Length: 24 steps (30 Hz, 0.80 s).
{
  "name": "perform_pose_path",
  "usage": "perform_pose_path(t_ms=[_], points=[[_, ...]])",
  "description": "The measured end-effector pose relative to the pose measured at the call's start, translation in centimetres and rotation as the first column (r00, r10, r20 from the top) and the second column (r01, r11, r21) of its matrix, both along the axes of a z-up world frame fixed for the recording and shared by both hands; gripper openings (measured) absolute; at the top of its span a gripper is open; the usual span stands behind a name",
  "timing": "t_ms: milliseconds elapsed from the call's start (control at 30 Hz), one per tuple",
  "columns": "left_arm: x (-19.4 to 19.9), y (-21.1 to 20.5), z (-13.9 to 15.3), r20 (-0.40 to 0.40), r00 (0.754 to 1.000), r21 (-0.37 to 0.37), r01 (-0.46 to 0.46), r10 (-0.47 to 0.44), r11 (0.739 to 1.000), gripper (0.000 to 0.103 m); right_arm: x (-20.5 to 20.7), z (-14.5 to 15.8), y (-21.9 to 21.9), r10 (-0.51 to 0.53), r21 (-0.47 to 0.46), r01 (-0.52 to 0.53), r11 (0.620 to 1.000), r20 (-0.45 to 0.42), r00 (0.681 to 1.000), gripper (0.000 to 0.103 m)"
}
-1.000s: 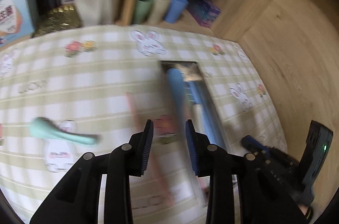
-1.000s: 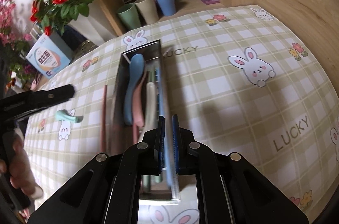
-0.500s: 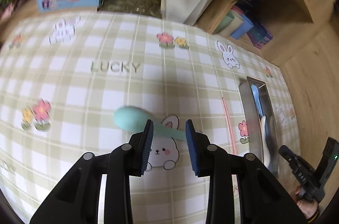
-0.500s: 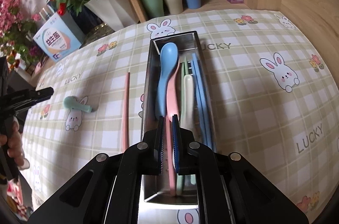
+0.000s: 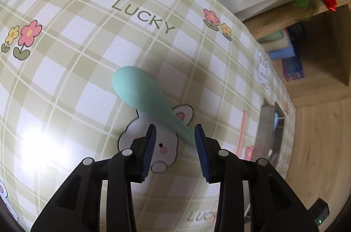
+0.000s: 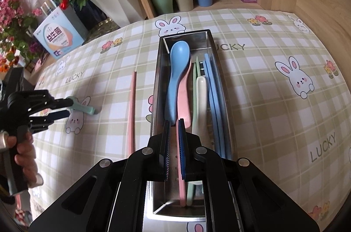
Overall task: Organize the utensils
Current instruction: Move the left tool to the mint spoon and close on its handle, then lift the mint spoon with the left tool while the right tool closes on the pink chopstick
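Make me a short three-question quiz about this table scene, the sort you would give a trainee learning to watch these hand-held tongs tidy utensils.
1. True or false: the mint-green plastic spoon already lies inside the long stainless-steel tray.
2. Which utensil lies on the checked tablecloth just beside the tray? A) the pink chopstick B) the blue plastic spoon C) a metal fork
3. Fill in: the left tongs stand open around the mint-green spoon's ____.

Key:
1. False: it lies on the cloth, over a printed rabbit.
2. A.
3. Handle: the jaws have just been opening and do not press on it. The right tongs are shut, empty, above the tray.
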<state>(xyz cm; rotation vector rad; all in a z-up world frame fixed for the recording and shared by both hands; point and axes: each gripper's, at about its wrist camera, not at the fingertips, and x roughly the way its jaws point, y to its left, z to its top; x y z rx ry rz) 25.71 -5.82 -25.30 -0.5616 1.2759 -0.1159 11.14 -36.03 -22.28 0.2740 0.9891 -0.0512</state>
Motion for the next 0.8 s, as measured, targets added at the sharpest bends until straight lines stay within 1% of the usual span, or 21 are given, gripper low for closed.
perform_pose_path(t_ms=[67,133,200,267,300,333,433,467,500,567,600,633,667,700,733,767,800], points=[[0.5,-0.3,-0.2,-0.001,1.000,0.050,-0.017,0.017,0.999,0.039,0.0,-0.1,-0.2,-0.003,0.003,0.003,1.000,-0.002,1.000,0.008],[1.0,-0.7,-0.3,-0.003,1.000,0.110,-0.025,0.025,0.994,0.044,0.0,-0.2,-0.4,-0.005,0.006,0.005,1.000,-0.003,1.000,0.008],[1.4,-1.5,-0.2,0.017,1.000,0.166,-0.012,0.009,0.986,0.047,0.0,-0.3,-0.5,-0.008,0.010,0.008,1.000,-0.002,1.000,0.008],[1.9,-2.5,0.0,0.027,0.999,0.244,0.021,-0.028,0.969,0.050,0.0,-0.3,-0.7,-0.012,0.014,0.012,1.000,-0.003,1.000,0.008],[2.0,-3.3,0.0,0.035,0.998,0.290,0.039,-0.051,0.956,0.051,0.0,-0.4,-0.9,-0.014,0.015,0.014,1.000,-0.003,1.000,0.008],[2.1,-3.8,0.1,0.039,0.997,0.320,0.047,-0.063,0.946,0.051,0.0,-0.5,-1.0,-0.017,0.017,0.017,1.000,-0.004,1.000,0.008],[2.2,-5.6,-0.2,0.057,0.991,0.424,0.083,-0.118,0.902,0.053,-0.1,-0.6,-1.3,-0.024,0.020,0.024,1.000,-0.007,1.000,0.008],[2.1,-6.1,-0.4,0.063,0.988,0.458,0.098,-0.142,0.884,0.053,-0.1,-0.7,-1.4,-0.027,0.021,0.027,0.999,-0.009,1.000,0.008],[2.0,-6.5,-0.4,0.065,0.985,0.480,0.110,-0.160,0.870,0.053,-0.2,-0.8,-1.5,-0.029,0.021,0.029,0.999,-0.009,1.000,0.008],[1.7,-6.7,-0.4,0.084,0.977,0.486,0.131,-0.195,0.864,0.052,-0.3,-0.8,-1.7,-0.035,0.024,0.035,0.999,-0.009,0.999,0.008],[1.5,-6.7,-0.4,0.088,0.975,0.485,0.136,-0.203,0.864,0.048,-0.3,-0.8,-1.8,-0.037,0.024,0.037,0.999,-0.009,0.999,0.008],[1.2,-6.5,-0.3,0.095,0.972,0.485,0.143,-0.214,0.863,0.039,-0.3,-0.8,-1.8,-0.038,0.024,0.038,0.999,-0.010,0.999,0.008],[0.9,-6.3,-0.2,0.099,0.969,0.482,0.151,-0.226,0.863,0.035,-0.3,-0.8,-1.8,-0.041,0.024,0.041,0.999,-0.011,0.999,0.008],[0.6,-5.9,-0.1,0.102,0.965,0.474,0.164,-0.240,0.865,0.024,-0.3,-0.9,-1.9,-0.042,0.027,0.042,0.999,-0.011,0.999,0.008],[0.3,-5.6,-0.1,0.105,0.962,0.459,0.178,-0.252,0.870,0.016,-0.3,-0.8,-1.8,-0.043,0.028,0.043,0.999,-0.010,0.999,0.008],[0.0,-5.2,-0.1,0.106,0.958,0.439,0.194,-0.265,0.877,0.014,-0.3,-0.8,-1.8,-0.041,0.028,0.042,0.999,-0.008,0.999,0.008],[-0.2,-5.1,-0.2,0.105,0.956,0.425,0.206,-0.274,0.882,0.013,-0.4,-0.8,-1.7,-0.039,0.028,0.039,0.999,-0.007,0.999,0.008]])
